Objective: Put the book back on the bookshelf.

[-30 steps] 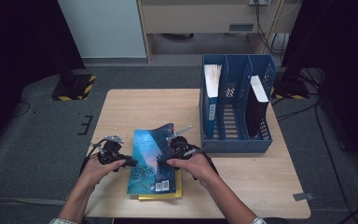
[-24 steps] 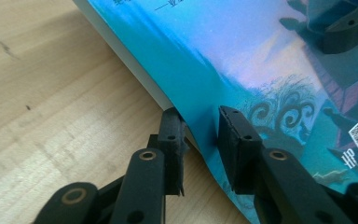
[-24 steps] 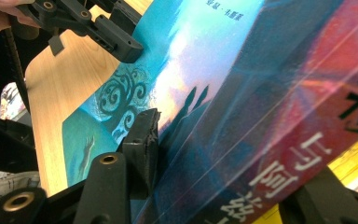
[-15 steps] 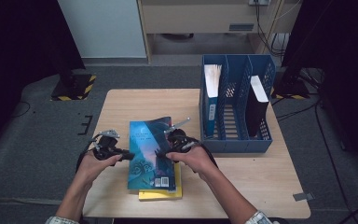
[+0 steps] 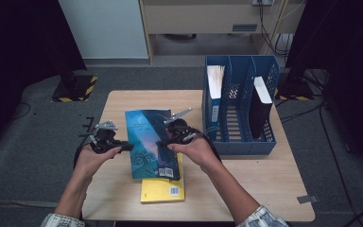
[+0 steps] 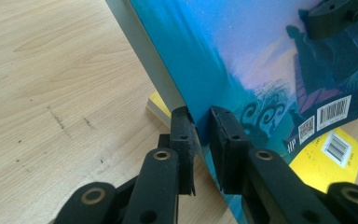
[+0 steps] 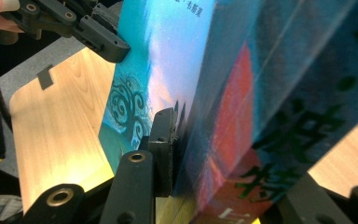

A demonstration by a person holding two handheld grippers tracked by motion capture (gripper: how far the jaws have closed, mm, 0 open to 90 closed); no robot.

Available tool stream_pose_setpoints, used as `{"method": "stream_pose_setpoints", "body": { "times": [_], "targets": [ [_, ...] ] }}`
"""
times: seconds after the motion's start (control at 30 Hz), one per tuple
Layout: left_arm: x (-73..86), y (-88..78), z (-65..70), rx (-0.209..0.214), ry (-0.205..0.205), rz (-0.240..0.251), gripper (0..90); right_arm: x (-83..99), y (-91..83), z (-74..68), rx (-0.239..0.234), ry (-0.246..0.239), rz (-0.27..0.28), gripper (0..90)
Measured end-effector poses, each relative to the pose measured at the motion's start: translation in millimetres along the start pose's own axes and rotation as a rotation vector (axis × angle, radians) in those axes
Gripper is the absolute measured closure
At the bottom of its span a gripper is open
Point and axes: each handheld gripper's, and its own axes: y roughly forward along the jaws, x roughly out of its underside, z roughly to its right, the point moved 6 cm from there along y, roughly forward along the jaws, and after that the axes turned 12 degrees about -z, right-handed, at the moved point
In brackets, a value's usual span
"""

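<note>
A blue-covered book (image 5: 147,137) is held tilted above the table, over a yellow book (image 5: 163,191) that lies flat. My left gripper (image 5: 124,147) is shut on the blue book's left edge, and in the left gripper view its pads (image 6: 182,135) pinch the cover (image 6: 261,60). My right gripper (image 5: 163,142) clamps the book's right side. In the right gripper view one pad (image 7: 164,140) presses on the cover (image 7: 177,60) while the other jaw is hidden behind the thick spine. Both pairs of jaws have just been closing on the book. The yellow book (image 6: 342,149) shows below it.
A blue file organizer (image 5: 238,146) stands at the table's right side, holding a white-topped folder (image 5: 215,80) and a dark book (image 5: 260,101). Bare wooden table (image 5: 264,189) lies in front of it and to the left (image 6: 51,93). Dark floor surrounds the table.
Both hands have risen with the blue book, lifting it off the yellow book, which now shows more. The jaws have tightened on the book.
</note>
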Motion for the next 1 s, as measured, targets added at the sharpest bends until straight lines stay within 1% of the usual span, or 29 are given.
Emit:
{"method": "stream_pose_setpoints", "body": {
  "times": [0.07, 0.17, 0.23, 0.27, 0.3, 0.5, 0.7, 0.77, 0.83, 0.87, 0.9, 1.0],
  "targets": [
    [-0.5, 0.1, 0.6, -0.010, 0.002, -0.009, 79.3, -1.0, 0.1, -0.1, 0.008, -0.006, 0.001, 66.4],
    [-1.4, 0.4, 0.8, -0.011, 0.005, -0.005, 79.3, -3.2, -1.8, 0.1, 0.014, -0.008, 0.003, 66.8],
    [-5.9, -1.2, -0.7, -0.028, 0.010, 0.001, 79.3, -4.9, -2.9, 1.4, 0.023, -0.010, 0.008, 67.7],
    [-5.9, -1.2, -0.7, -0.028, 0.010, 0.001, 79.4, -4.9, -2.9, 1.4, 0.023, -0.010, 0.008, 67.7],
    [-10.8, -2.9, -3.2, -0.030, 0.004, 0.013, 79.5, -9.6, -5.4, 4.8, 0.044, -0.014, 0.025, 68.9],
    [-22.5, -6.4, -11.8, -0.059, -0.006, 0.035, 79.7, -20.4, -8.3, 10.8, 0.084, -0.021, 0.063, 70.4],
    [-27.5, -6.5, -14.4, -0.088, -0.005, 0.032, 79.8, -24.6, -6.7, 15.5, 0.102, -0.024, 0.072, 70.0],
    [-32.0, -7.8, -17.4, -0.107, 0.001, 0.036, 79.8, -27.8, -6.9, 17.9, 0.116, -0.030, 0.088, 70.7],
    [-36.2, -8.3, -20.2, -0.125, 0.002, 0.040, 79.8, -31.2, -7.3, 21.3, 0.129, -0.023, 0.104, 71.4],
    [-37.3, -7.8, -20.7, -0.129, 0.002, 0.037, 79.8, -32.3, -6.8, 23.0, 0.133, -0.024, 0.114, 71.6],
    [-37.6, -7.5, -20.9, -0.132, 0.008, 0.029, 79.8, -32.5, -5.9, 24.3, 0.136, -0.024, 0.117, 71.5],
    [-36.8, -7.8, -18.2, -0.133, 0.012, 0.027, 79.8, -30.7, -4.8, 25.9, 0.136, -0.022, 0.120, 70.6]
  ]
}}
